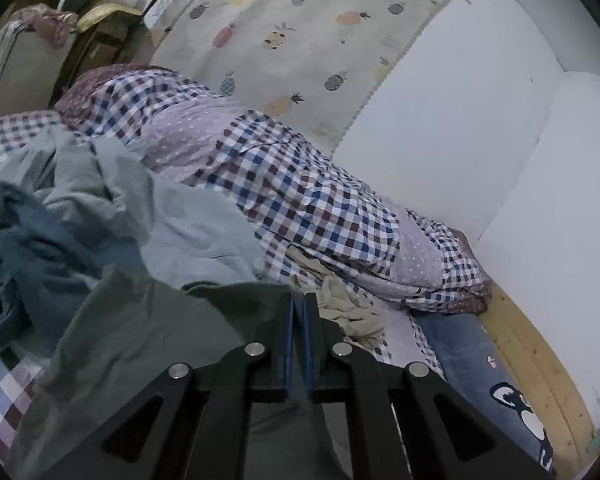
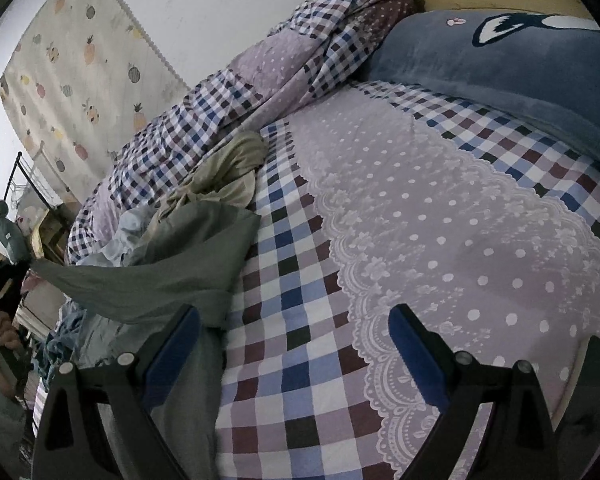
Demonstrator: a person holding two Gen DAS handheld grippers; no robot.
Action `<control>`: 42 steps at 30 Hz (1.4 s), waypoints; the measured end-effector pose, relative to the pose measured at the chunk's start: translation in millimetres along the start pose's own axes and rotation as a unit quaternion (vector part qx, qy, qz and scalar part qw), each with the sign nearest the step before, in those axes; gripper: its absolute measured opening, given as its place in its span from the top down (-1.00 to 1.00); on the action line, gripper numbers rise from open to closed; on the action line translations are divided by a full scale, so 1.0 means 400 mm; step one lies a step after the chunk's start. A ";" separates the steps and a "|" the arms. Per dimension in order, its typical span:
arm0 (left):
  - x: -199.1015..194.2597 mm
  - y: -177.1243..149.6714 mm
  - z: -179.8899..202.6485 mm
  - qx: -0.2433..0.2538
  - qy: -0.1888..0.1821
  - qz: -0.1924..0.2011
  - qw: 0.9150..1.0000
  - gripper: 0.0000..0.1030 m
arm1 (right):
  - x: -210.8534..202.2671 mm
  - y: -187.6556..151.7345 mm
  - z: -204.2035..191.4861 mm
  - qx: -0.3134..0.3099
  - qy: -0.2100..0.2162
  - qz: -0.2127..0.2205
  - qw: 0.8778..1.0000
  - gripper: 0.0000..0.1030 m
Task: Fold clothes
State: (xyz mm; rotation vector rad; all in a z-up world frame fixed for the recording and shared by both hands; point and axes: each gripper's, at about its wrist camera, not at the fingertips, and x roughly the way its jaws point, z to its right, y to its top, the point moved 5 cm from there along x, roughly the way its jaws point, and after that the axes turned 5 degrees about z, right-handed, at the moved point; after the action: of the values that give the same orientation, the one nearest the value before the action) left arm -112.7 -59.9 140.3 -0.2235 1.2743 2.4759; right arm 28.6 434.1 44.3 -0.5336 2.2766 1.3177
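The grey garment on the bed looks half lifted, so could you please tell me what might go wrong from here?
1. The left tongs appear shut on the grey garment at one spot only, so it hangs stretched and may fold crooked.
2. The right tongs are open and hold nothing; the free edge may sag.
3. The beige garment and the light blue garment lie against it and could be dragged along.
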 end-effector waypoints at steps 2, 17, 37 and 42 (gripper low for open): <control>-0.001 -0.020 -0.046 -0.001 0.015 -0.007 1.000 0.94 | 0.004 -0.003 -0.004 -0.004 -0.002 -0.002 1.000 -0.89; 0.001 -0.059 -0.237 -0.030 0.048 -0.022 0.998 0.94 | 0.023 -0.019 -0.021 -0.028 -0.020 -0.010 0.999 -0.89; -0.012 -0.194 -0.400 -0.052 0.060 -0.034 0.996 0.94 | 0.087 -0.080 -0.150 -0.115 0.008 -0.035 0.993 -0.89; -0.016 -0.198 -0.408 -0.065 0.044 -0.034 0.996 0.94 | 0.142 -0.117 -0.219 -0.158 0.030 -0.059 0.985 -0.61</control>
State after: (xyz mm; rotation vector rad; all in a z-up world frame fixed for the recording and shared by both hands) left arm -80.0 -151.5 -13.2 -0.4056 1.1205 2.5179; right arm -9.3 329.6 18.1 -0.8112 2.0547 1.6316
